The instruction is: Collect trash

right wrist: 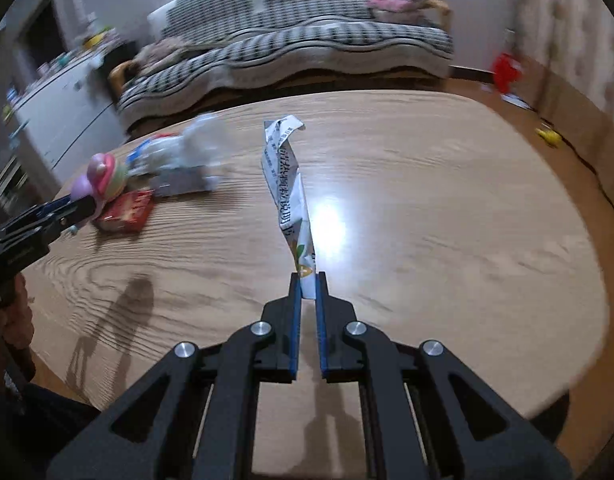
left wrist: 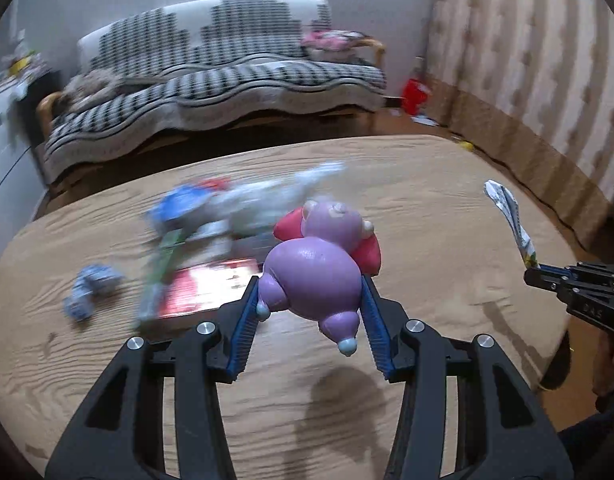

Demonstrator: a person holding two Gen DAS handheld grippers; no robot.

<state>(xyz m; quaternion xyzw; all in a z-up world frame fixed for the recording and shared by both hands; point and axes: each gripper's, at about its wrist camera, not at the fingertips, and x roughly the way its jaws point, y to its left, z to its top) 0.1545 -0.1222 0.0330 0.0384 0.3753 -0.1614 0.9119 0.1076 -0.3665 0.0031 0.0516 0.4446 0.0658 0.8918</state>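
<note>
Right wrist view: my right claw (right wrist: 308, 280) pinching wrapper (right wrist: 287, 184) by bottom end, held above tabletop (right wrist: 447, 220). Wrapper light, floppy, slick; I judge grip near end fine. Left claw (left wrist: 310, 300) clamped around plastic toy (left wrist: 319, 264) belly: rigid, rounded, may slip.
</note>
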